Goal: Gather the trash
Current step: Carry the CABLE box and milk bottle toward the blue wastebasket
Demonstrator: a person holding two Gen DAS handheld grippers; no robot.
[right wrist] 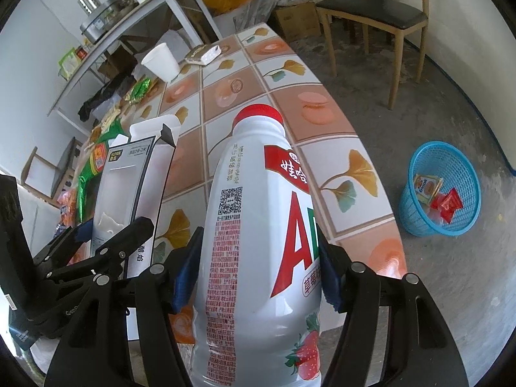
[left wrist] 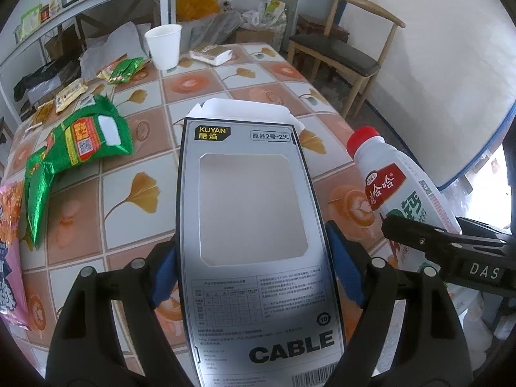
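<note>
My left gripper (left wrist: 254, 267) is shut on a grey and black cable box (left wrist: 251, 213) with a cut-out window, held above the tiled table (left wrist: 135, 167). The box also shows in the right wrist view (right wrist: 129, 187). My right gripper (right wrist: 258, 271) is shut on a white milk bottle (right wrist: 258, 225) with a red cap, held above the table's right edge. The bottle also shows in the left wrist view (left wrist: 396, 180). A blue mesh trash basket (right wrist: 416, 213) stands on the floor to the right, with a few wrappers in it.
Green snack bags (left wrist: 74, 148), smaller wrappers (left wrist: 122, 71), a white paper cup (left wrist: 164, 45) and a tissue pack (left wrist: 211, 54) lie on the table. A wooden chair (right wrist: 374, 16) stands beyond the table. A shelf (left wrist: 90, 3) is at the left wall.
</note>
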